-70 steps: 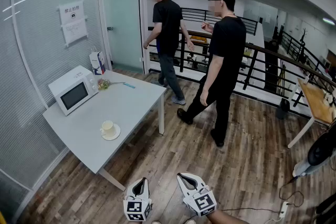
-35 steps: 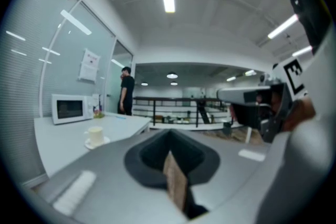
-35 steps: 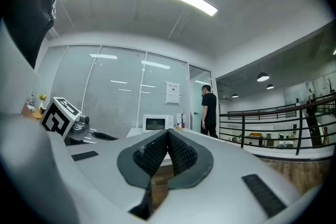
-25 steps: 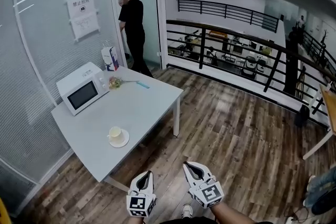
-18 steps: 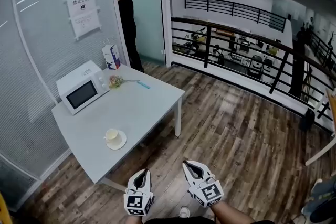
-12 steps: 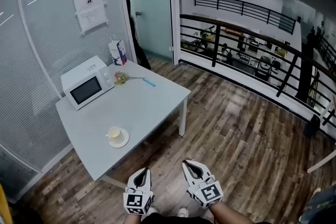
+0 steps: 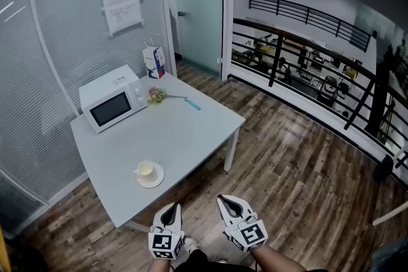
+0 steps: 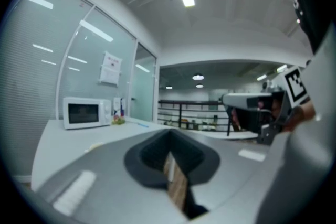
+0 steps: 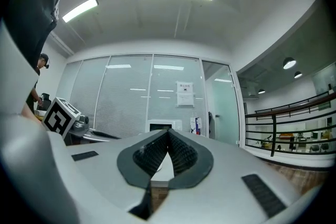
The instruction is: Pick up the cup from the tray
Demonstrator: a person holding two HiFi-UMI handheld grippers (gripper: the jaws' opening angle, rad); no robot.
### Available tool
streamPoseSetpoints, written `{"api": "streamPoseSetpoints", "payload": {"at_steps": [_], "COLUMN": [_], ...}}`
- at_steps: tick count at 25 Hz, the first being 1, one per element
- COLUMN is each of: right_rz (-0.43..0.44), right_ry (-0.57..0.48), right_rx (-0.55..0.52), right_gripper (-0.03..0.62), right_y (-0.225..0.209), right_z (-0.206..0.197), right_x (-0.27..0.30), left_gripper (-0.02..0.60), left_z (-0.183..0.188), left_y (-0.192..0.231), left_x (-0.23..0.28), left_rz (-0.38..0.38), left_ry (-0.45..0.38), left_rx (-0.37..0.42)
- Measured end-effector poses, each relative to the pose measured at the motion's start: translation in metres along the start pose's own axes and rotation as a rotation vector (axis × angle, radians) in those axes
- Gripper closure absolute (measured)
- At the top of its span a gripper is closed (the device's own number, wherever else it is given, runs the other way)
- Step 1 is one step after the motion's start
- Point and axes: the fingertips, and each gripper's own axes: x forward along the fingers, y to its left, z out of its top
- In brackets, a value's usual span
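Note:
A cream cup stands on a white saucer near the front edge of the pale grey table. Both grippers hang low in front of the table, short of its near edge and apart from the cup. My left gripper is shut with nothing in it; in its own view the left gripper looks across the tabletop. My right gripper is to its right, jaws together and empty, and the right gripper faces the glass wall.
A white microwave sits at the table's back left, with a milk carton, a small bunch of flowers and a blue pen behind. Frosted glass wall on the left, wooden floor and a black railing on the right.
The view has shifted closer to the table. The person by the glass door has gone out of sight. Both grippers stay low, shut and empty.

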Motion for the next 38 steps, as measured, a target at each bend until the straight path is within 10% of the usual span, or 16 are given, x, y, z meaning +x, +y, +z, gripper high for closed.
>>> {"api": "streamPoseSetpoints", "payload": {"at_steps": [18,38], "right_rz": [0.093,0.362], "right_ry": [-0.005,0.088], "right_rx": [-0.014,-0.063], "right_gripper": [0.588,0.589], "right_y": [0.011,0.044], "right_z": [0.01,-0.022], "right_x": [0.187,0.284], "left_gripper": [0.577,0.577], "left_z": [0.004,-0.017], "left_y": [0.157,0.235], "left_x": [0.079,0.092], "left_rz": [0.107,0.304], "left_ry": [0.04,0.112], "left_rx": [-0.029,-0.071]}}
